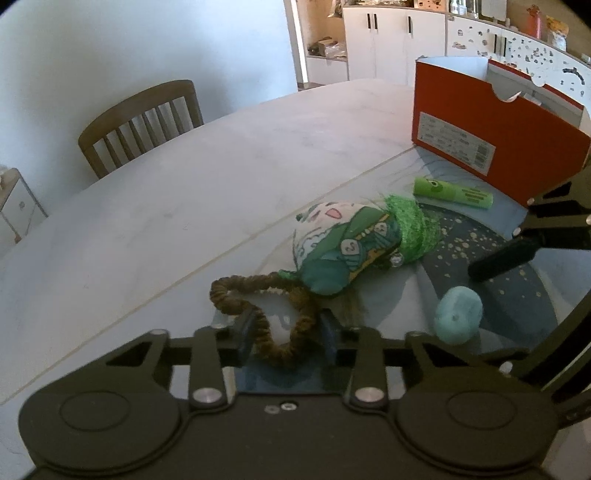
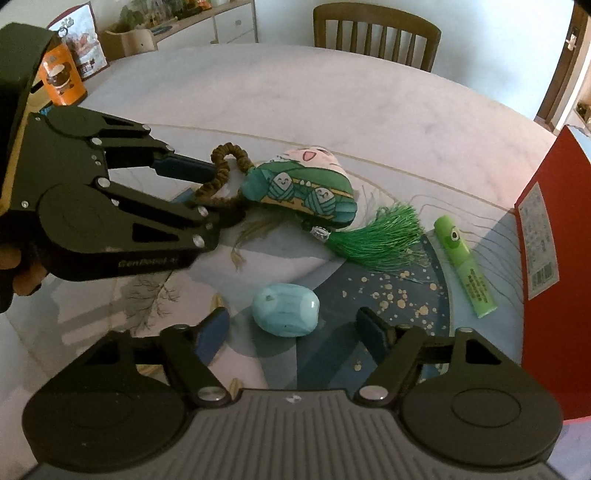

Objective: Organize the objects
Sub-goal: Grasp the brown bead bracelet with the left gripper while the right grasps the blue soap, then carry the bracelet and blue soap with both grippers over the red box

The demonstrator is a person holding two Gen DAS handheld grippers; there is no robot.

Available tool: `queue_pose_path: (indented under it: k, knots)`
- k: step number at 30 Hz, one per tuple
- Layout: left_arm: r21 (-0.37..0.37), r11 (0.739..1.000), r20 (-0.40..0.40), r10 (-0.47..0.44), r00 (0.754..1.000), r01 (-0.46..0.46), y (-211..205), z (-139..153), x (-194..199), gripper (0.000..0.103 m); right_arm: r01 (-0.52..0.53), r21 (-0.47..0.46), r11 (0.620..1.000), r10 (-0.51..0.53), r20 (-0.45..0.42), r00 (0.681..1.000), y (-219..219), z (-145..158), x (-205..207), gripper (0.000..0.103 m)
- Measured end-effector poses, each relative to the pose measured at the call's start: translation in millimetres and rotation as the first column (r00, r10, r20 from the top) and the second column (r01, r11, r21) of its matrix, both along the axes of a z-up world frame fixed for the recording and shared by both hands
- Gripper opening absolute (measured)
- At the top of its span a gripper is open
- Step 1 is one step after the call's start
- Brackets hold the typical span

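A green and white plush charm (image 1: 343, 247) (image 2: 306, 188) with a green tassel (image 2: 373, 236) lies on the table. Its brown braided cord loop (image 1: 266, 314) (image 2: 221, 173) sits between the fingers of my left gripper (image 1: 288, 330) (image 2: 218, 192), which are shut on the cord with the plush resting on the table. My right gripper (image 2: 293, 328) is open, and a teal oval lump (image 2: 286, 310) (image 1: 458, 314) lies just ahead, between its fingers, untouched. A green tube (image 1: 452, 192) (image 2: 463, 266) lies beside an open red box (image 1: 498, 140) (image 2: 546, 258).
The objects rest on a blue placemat with gold speckles (image 2: 399, 295) on a pale oval table (image 1: 184, 192). A wooden chair (image 1: 140, 122) (image 2: 376, 33) stands at the far edge. An orange canister (image 2: 62, 77) stands at the left. A hand (image 2: 22, 273) holds the left gripper.
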State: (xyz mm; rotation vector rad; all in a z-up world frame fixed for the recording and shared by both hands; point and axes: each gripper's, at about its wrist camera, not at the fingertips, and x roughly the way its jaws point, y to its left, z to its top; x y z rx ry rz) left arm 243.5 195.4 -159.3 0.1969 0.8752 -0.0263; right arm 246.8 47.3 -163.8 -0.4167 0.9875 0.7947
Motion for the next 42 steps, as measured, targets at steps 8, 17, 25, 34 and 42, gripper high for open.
queue_pose_path:
  k: [8,17,25,34,42]
  knots:
    - [-0.009,0.997,0.012,0.071,0.997,-0.071,7.2,2.7,-2.9,0.009,-0.002,-0.006,1.0,0.002,0.029,1.0,0.6,0.9,-2.9,0.05]
    - [-0.066,0.985,0.017,0.161,0.987,-0.16,13.0,13.8,-19.0,0.006,-0.027,-0.014,1.0,0.028,0.06,0.998,-5.3,7.0,-12.2,0.038]
    - [-0.148,0.966,0.029,0.219,0.975,-0.212,10.6,41.3,-46.6,0.006,-0.032,0.055,0.998,0.028,0.067,0.997,-19.9,32.0,-23.1,0.038]
    - [-0.222,0.952,0.072,0.232,0.97,-0.211,-13.9,85.7,-67.5,0.006,-0.019,0.148,0.989,0.008,0.078,0.997,-54.8,81.2,-33.5,0.038]
    - [-0.264,0.949,0.093,0.201,0.975,-0.17,-49.8,117.6,-69.4,0.006,0.014,0.195,0.981,-0.032,0.094,0.995,-98.5,115.1,-31.3,0.038]
